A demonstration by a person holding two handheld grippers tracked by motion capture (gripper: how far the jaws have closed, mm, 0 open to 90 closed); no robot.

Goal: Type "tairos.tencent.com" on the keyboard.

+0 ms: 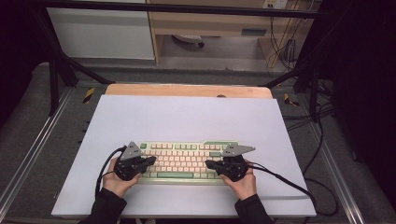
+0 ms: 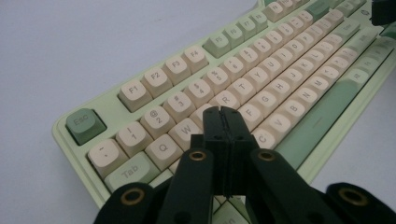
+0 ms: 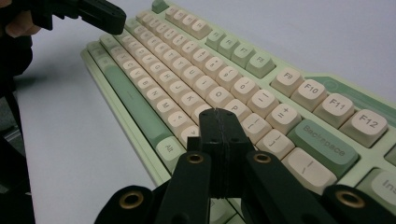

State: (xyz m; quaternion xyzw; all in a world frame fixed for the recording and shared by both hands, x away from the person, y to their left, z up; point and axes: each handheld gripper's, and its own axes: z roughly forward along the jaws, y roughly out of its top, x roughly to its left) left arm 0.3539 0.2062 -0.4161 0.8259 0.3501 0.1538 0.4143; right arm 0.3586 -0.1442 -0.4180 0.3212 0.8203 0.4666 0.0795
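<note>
High view puts the green-and-cream keyboard (image 1: 184, 160) at lower centre on the white table (image 1: 187, 116). Left hand-held gripper (image 1: 150, 160), jaws pressed together, holds nothing above its left keys; right hand-held gripper (image 1: 208, 164), likewise closed and empty, seemingly hovers over the right.
</note>
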